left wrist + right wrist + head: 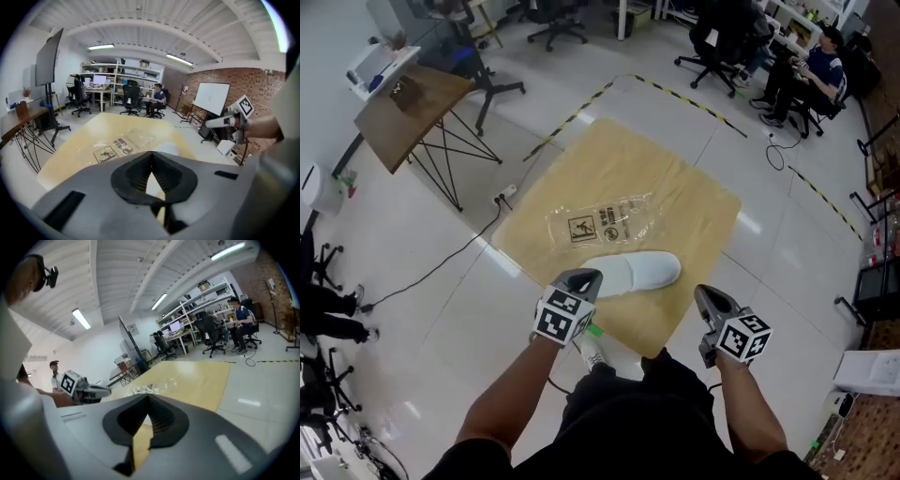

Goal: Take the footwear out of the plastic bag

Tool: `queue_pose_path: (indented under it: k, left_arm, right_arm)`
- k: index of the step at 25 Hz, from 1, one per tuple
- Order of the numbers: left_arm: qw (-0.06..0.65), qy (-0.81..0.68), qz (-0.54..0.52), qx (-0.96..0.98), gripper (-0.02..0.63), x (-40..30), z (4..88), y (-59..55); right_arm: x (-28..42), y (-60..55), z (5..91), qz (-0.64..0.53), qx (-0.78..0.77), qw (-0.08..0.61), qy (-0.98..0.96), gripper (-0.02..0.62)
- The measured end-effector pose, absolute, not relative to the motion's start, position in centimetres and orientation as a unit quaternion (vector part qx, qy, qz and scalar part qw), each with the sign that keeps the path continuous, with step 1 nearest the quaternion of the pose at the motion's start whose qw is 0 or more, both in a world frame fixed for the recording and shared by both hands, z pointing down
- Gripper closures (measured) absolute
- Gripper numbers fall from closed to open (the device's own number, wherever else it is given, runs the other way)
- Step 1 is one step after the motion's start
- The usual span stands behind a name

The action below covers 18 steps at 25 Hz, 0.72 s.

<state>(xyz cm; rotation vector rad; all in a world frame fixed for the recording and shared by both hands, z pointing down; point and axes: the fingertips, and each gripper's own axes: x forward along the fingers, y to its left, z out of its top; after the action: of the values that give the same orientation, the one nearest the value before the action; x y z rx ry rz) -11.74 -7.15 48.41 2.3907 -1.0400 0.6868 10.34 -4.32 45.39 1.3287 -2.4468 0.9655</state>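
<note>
A white slipper (630, 273) lies on the yellow-brown table (694, 216), outside the clear printed plastic bag (605, 221), which lies flat just beyond it. My left gripper (581, 280) hovers over the slipper's near end, shut with nothing in it. My right gripper (707, 302) hangs at the table's near right edge, also shut and empty. In the left gripper view the bag (119, 145) and the slipper (165, 149) lie ahead of the touching jaws, and the right gripper (220, 123) shows at the right. The right gripper view shows the bag (147, 389) and the left gripper (93, 392).
A small wooden table on black trestle legs (412, 108) stands at the far left, with a cable and power strip (503, 194) on the floor beside it. Black-yellow tape (694, 103) marks the floor beyond the table. People sit at desks at the far right (811, 75).
</note>
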Motion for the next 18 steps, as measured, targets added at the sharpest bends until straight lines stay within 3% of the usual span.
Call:
queue_pose_path:
  k: [2,9,18]
  left_arm:
    - [0.228,-0.355,0.260,0.868,0.600,-11.5,48.3,-2.8]
    - [0.242,-0.397,0.217,0.858,0.600,-10.4,45.0,8.4]
    - [0.228,-0.495,0.156,0.824,0.600,-4.4,40.8,19.0]
  right_arm:
    - [9.0,-1.9,43.4,0.324,0.433,0.081,-0.837,0.594]
    - [6.5,7.2,41.4,0.310,0.355,0.123,-0.874,0.594]
    - [13.8,17.7,36.3,0.276,0.305,0.066,-0.909,0.595]
